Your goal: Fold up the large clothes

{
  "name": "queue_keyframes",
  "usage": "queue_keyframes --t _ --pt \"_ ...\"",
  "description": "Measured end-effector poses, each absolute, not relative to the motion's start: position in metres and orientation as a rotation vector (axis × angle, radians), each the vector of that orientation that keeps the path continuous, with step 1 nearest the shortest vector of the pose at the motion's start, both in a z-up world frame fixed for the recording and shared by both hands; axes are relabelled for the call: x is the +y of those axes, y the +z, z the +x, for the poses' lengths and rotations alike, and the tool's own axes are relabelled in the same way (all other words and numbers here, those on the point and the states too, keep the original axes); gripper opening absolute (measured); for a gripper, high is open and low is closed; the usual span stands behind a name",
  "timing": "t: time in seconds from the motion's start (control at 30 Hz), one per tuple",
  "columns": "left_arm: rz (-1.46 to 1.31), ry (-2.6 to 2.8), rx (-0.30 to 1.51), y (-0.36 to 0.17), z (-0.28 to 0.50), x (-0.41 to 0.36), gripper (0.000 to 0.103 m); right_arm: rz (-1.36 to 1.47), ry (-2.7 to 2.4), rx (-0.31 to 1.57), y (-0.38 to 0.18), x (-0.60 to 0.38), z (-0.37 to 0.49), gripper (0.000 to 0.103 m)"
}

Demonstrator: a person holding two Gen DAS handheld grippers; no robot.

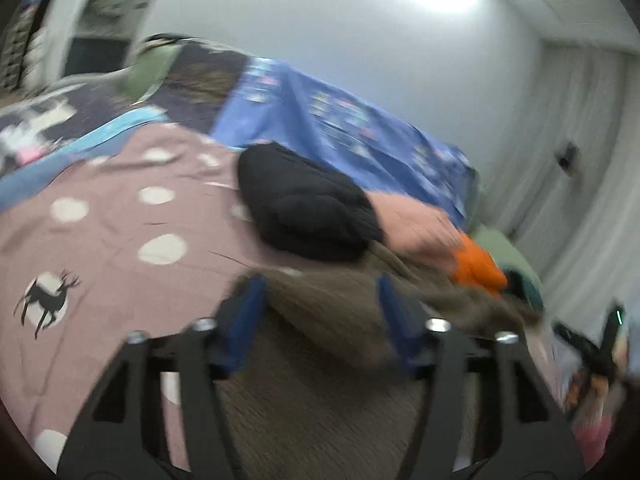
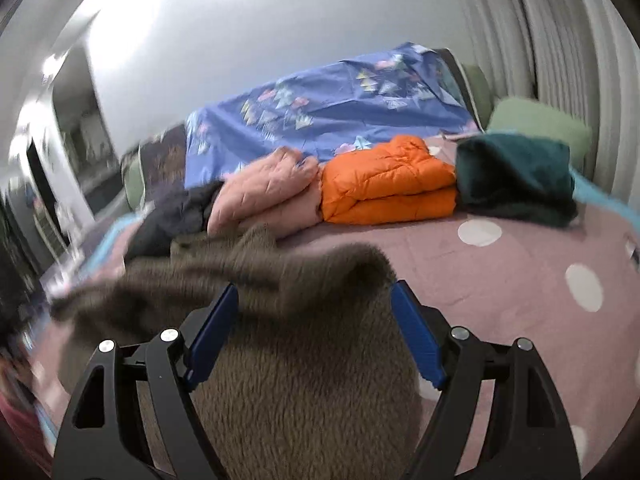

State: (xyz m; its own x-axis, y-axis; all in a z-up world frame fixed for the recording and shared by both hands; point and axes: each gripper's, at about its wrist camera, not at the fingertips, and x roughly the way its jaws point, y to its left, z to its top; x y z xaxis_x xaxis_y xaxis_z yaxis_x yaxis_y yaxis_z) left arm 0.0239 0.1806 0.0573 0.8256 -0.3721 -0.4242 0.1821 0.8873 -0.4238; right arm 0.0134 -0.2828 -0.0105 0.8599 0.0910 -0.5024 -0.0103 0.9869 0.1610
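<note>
A brown fleece garment [image 2: 304, 380] lies on the mauve dotted bedsheet [image 2: 500, 280] and fills the space between my right gripper's [image 2: 314, 304] blue fingers [image 2: 416, 336], which stand wide apart. In the left wrist view the same brown fleece [image 1: 320, 360] lies between my left gripper's [image 1: 320, 300] blue fingers [image 1: 244, 320], also wide apart. The left view is blurred by motion. Whether either gripper pinches the fleece cannot be made out.
Folded clothes sit at the far side of the bed: a black jacket [image 1: 296, 208], a pink quilted jacket [image 2: 264, 196], an orange puffer [image 2: 384, 188] and a dark green garment [image 2: 516, 176]. A blue patterned sheet [image 2: 320, 116] covers a pile behind them. Curtains [image 2: 560, 40] hang at the right.
</note>
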Motion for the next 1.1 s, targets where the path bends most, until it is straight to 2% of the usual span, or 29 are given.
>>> queue_keyframes --t 0.07,0.17,0.3,0.33,0.37,0.4,0.47,0.5,0.57,0.63,0.73,0.97,1.0,1.07,1.1 --pt "-0.24 -0.394 0.559 0.061 0.014 0.148 0.035 0.094 0.078 0.573 -0.015 -0.267 0.016 0.061" --pt "-0.07 -0.483 0.655 0.046 0.016 0.097 0.029 0.049 0.117 0.629 -0.022 -0.246 0.034 0.048" --pt "0.127 -0.451 0.772 0.022 0.049 0.046 0.028 0.056 0.151 0.741 -0.032 -0.233 0.083 0.034" --pt "0.163 -0.42 0.777 0.021 0.062 0.04 0.028 0.047 0.131 0.742 -0.031 -0.234 0.093 0.026" --pt "0.191 -0.368 0.769 0.024 0.08 0.038 0.028 0.027 0.097 0.723 -0.028 -0.236 0.103 0.024" --pt "0.187 -0.343 0.763 0.027 0.097 0.041 0.028 0.011 0.039 0.686 -0.022 -0.245 0.12 0.024" --pt "0.162 -0.212 0.733 0.036 0.145 0.056 0.039 0.045 -0.059 0.689 -0.024 -0.266 0.15 0.024" --pt "0.161 -0.149 0.737 0.034 0.161 0.062 0.041 0.089 -0.088 0.738 -0.033 -0.28 0.169 0.024" --pt "0.137 -0.088 0.823 0.009 0.204 0.076 0.044 0.158 -0.086 0.853 -0.061 -0.298 0.196 0.024" --pt "0.049 -0.128 0.995 -0.035 0.234 0.088 0.047 0.252 -0.07 0.912 -0.097 -0.313 0.21 0.024" --pt "-0.059 -0.161 0.963 -0.037 0.232 0.103 0.048 0.3 -0.055 0.865 -0.091 -0.321 0.202 0.024" --pt "-0.027 -0.155 0.925 -0.031 0.222 0.098 0.049 0.203 -0.107 0.869 -0.083 -0.308 0.198 0.024" --pt "-0.029 -0.159 0.904 -0.024 0.215 0.098 0.051 0.172 -0.124 0.865 -0.08 -0.303 0.194 0.024" --pt "-0.013 -0.153 0.846 -0.009 0.206 0.1 0.066 0.128 -0.157 0.852 -0.08 -0.298 0.188 0.025" --pt "0.003 -0.144 0.82 -0.002 0.199 0.1 0.068 0.118 -0.169 0.834 -0.077 -0.297 0.182 0.025"
